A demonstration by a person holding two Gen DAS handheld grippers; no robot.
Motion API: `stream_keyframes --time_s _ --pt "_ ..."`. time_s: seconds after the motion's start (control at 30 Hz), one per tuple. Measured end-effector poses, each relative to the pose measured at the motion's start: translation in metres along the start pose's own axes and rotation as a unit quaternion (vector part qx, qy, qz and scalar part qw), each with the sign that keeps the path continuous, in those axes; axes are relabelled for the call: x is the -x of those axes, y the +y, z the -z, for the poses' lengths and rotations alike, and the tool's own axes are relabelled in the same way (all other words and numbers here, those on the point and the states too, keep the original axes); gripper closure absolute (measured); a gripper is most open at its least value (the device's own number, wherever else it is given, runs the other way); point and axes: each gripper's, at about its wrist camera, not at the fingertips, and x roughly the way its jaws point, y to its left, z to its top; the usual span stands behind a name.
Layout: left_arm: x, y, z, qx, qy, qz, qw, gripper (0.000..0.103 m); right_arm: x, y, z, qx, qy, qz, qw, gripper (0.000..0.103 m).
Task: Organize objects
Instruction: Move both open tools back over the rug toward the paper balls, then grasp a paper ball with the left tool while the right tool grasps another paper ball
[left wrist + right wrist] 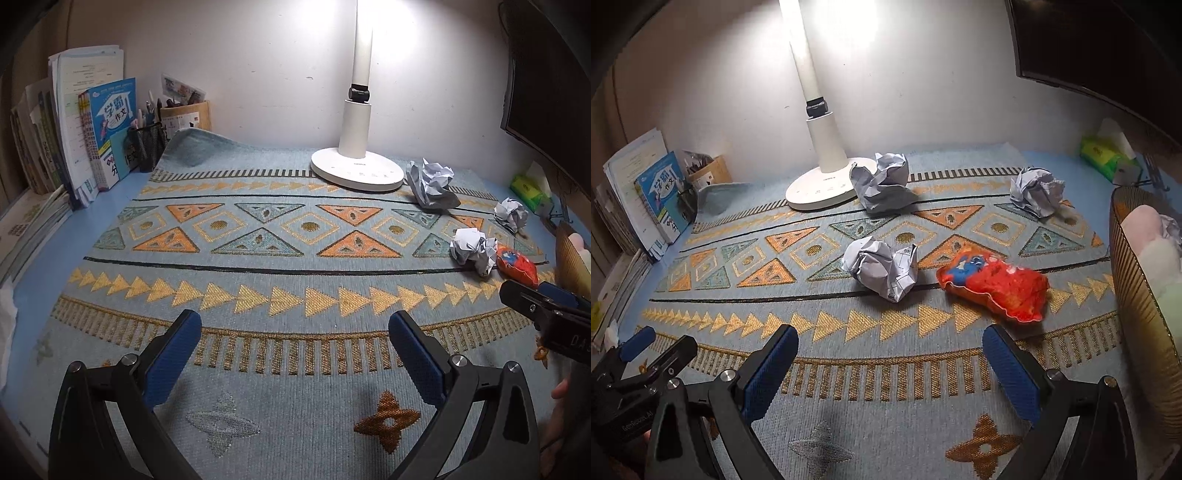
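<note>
Three crumpled paper balls lie on the patterned mat (pixel 886 369): one by the lamp base (pixel 882 182), one in the middle (pixel 882 267), one at the far right (pixel 1036 190). A red snack packet (pixel 995 286) lies right of the middle ball. They also show in the left wrist view: the balls (pixel 432 182), (pixel 474 249), (pixel 511 214) and the packet (pixel 517 264). My left gripper (pixel 295 338) is open and empty over the mat. My right gripper (pixel 890 354) is open and empty, just short of the packet. Each gripper shows at the edge of the other's view.
A white desk lamp (pixel 356 170) stands at the back. Books (pixel 107 125) and pen holders (pixel 147 144) line the left side. A ribbed bin (pixel 1137 280) holding paper and pale items stands at the right. A green tissue pack (pixel 1102 158) lies at the back right. A dark monitor (pixel 546 92) hangs upper right.
</note>
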Motion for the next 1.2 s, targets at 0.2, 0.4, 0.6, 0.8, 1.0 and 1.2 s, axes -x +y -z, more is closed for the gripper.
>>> stream_keyframes --time_s 0.2,0.4,0.6,0.8,1.0,1.2 --pt "-0.001 -0.002 0.000 -0.008 0.004 -0.002 1.0000 0.001 0.000 -0.005 -0.004 -0.011 0.006 -0.016 1.000 0.003" --pt "0.003 -0.017 -0.004 -0.045 -0.007 0.026 0.9986 0.001 0.015 -0.010 -0.056 -0.004 0.006 0.012 1.000 0.003" --pt "-0.016 -0.071 -0.041 -0.093 0.006 0.138 0.9861 0.001 -0.028 -0.014 -0.118 0.006 0.012 0.003 1.000 0.015" --pt "-0.054 -0.119 -0.054 -0.148 0.021 0.193 0.9698 0.003 -0.093 -0.028 -0.145 -0.045 0.068 -0.065 0.995 0.018" --pt "-0.092 -0.120 -0.069 -0.108 0.069 0.238 0.9628 0.009 -0.146 -0.027 -0.158 -0.026 0.130 -0.098 0.986 0.018" --pt "-0.106 -0.125 -0.066 -0.103 0.103 0.249 0.9575 0.015 -0.167 -0.028 -0.147 -0.033 0.137 -0.147 0.979 0.058"
